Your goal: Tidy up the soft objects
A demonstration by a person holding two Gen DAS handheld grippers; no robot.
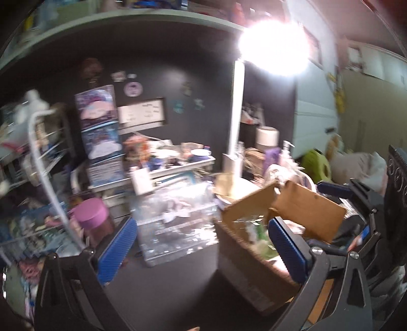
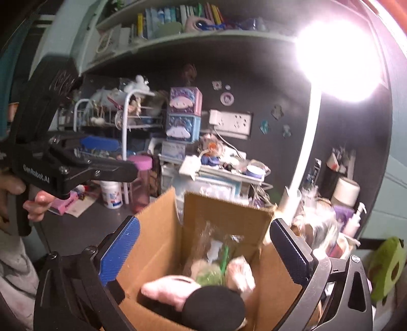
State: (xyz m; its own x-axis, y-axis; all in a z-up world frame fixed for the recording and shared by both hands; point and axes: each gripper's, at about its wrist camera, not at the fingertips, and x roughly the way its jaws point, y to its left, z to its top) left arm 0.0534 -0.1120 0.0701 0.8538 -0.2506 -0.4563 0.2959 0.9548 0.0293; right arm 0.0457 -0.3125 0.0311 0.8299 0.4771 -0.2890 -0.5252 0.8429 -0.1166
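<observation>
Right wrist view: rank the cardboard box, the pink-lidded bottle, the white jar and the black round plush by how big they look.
1. cardboard box, clearly largest
2. black round plush, though nearness to the camera inflates it
3. pink-lidded bottle
4. white jar, smallest

I see the box (image 2: 216, 244) on the desk (image 2: 84, 229), right below my right gripper (image 2: 203, 250), with soft toys (image 2: 193, 287) inside it. My left gripper (image 2: 101, 146) hangs to the left of the box, over the desk. Behind the box stands a drawer unit (image 2: 216, 178) against the wall; left of it a bottle (image 2: 141, 180), then a jar (image 2: 111, 194), with a wire rack (image 2: 122, 119) behind them. A lamp (image 2: 300, 163) rises right of the box. A shelf (image 2: 190, 38) with books (image 2: 173, 15) runs above.
</observation>
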